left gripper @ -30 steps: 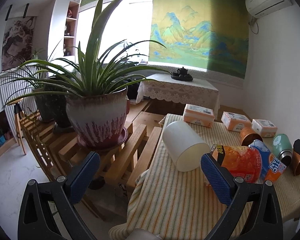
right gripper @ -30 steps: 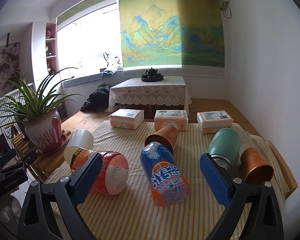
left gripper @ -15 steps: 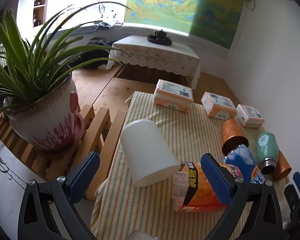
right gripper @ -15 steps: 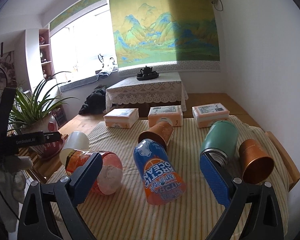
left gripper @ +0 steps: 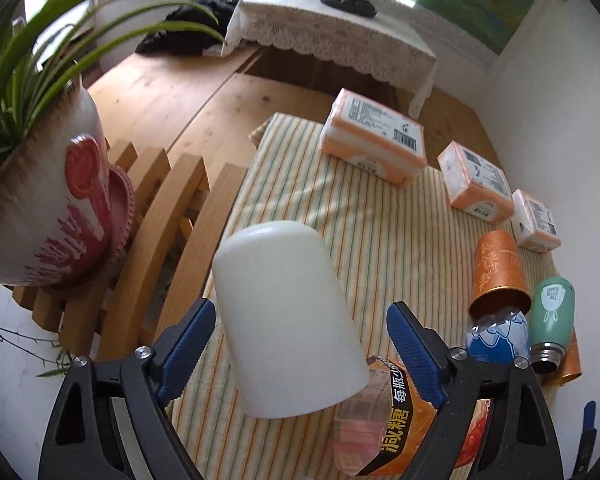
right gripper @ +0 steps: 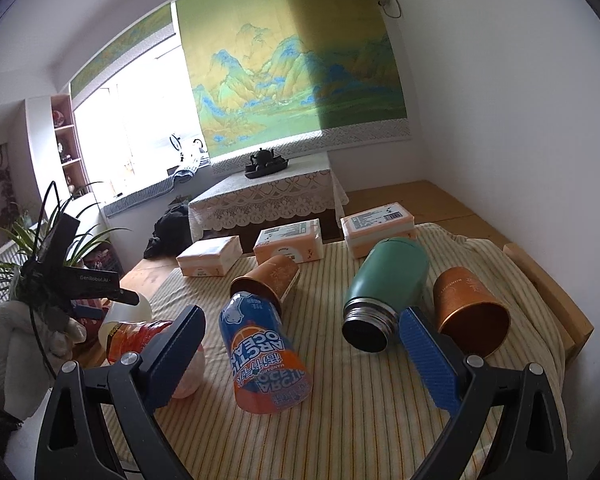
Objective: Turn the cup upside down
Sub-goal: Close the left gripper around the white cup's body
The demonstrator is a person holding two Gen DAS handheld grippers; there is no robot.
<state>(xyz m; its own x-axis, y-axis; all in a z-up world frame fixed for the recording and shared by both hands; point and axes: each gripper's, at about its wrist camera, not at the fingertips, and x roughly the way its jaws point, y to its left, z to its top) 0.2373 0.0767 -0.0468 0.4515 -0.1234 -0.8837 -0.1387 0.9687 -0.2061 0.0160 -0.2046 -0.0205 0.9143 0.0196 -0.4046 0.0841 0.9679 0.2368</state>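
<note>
Now I'm straddling the white cup (left gripper: 288, 316) with the left gripper (left gripper: 300, 336), jaws spread wide and holding nothing, so closing will catch its sides.

White cup (left gripper: 288, 316) hides its own rim – orange bottle (left gripper: 396, 412) partly covered

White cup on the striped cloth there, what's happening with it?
The left gripper, jaws open, sits around the smooth white plastic cup, which lies on its side on the striped tablecloth beside an orange-labelled bottle. Nothing grips it yet. The right gripper hangs open over a blue and orange bottle, holding nothing.
</note>
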